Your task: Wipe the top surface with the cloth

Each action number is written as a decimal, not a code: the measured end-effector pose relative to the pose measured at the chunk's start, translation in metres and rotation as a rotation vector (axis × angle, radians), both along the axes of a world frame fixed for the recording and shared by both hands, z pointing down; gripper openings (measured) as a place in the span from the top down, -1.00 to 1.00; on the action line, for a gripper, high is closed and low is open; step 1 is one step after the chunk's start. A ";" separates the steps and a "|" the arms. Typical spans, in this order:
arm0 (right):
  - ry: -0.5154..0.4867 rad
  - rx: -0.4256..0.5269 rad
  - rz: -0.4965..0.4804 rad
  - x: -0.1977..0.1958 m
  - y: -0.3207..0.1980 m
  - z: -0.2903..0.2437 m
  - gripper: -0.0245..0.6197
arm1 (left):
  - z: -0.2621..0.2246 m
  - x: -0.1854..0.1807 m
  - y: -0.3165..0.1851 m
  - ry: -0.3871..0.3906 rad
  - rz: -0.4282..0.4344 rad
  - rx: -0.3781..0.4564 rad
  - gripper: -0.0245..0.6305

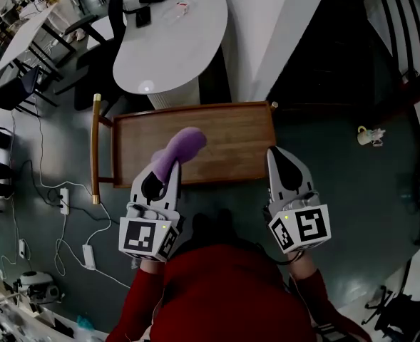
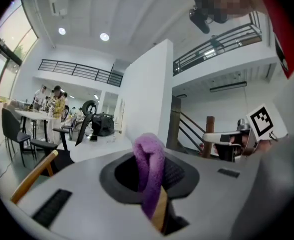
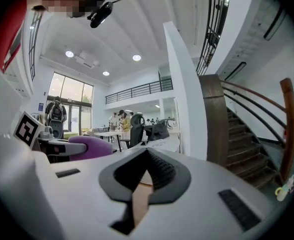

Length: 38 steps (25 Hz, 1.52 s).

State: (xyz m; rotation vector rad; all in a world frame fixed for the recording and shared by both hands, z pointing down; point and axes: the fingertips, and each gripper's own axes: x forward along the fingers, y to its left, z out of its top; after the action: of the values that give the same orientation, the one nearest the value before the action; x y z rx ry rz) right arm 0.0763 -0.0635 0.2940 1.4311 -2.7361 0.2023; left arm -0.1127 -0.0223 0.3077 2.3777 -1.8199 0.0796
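Observation:
A wooden cart top [image 1: 231, 137] with a raised rim lies below me in the head view. My left gripper [image 1: 168, 164] is shut on a purple cloth [image 1: 181, 148], which bulges past the jaws over the near left part of the wood. In the left gripper view the cloth [image 2: 149, 169] hangs folded between the jaws of the left gripper [image 2: 154, 194]. My right gripper [image 1: 281, 159] hovers at the near right edge of the top; it is shut and holds nothing. In the right gripper view the right gripper [image 3: 144, 179] shows only a thin slit, and the cloth [image 3: 89, 146] appears at left.
A white rounded table [image 1: 170, 34] stands just beyond the cart. Cables and power strips [image 1: 63, 200] trail over the floor at left. A small toy-like object [image 1: 370, 135] lies on the floor at right, near a dark staircase [image 1: 395, 27]. Black chairs [image 1: 17, 87] stand far left.

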 end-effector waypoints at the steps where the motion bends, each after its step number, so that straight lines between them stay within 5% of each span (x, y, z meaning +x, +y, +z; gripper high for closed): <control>1: -0.002 0.012 -0.004 -0.002 0.001 -0.003 0.89 | 0.000 -0.001 0.001 -0.004 -0.002 0.005 0.72; 24: -0.015 0.057 0.006 -0.002 0.010 -0.007 0.89 | 0.027 0.007 -0.005 0.023 0.051 -0.062 0.72; 38: -0.026 0.083 0.136 0.048 0.007 -0.025 0.89 | 0.147 0.183 -0.148 -0.062 0.390 -0.259 0.72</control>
State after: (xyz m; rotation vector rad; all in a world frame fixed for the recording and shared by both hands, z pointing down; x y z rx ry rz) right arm 0.1241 -0.0560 0.2690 1.6485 -2.6989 0.1135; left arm 0.0702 -0.1708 0.4551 2.5201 -1.2500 0.4075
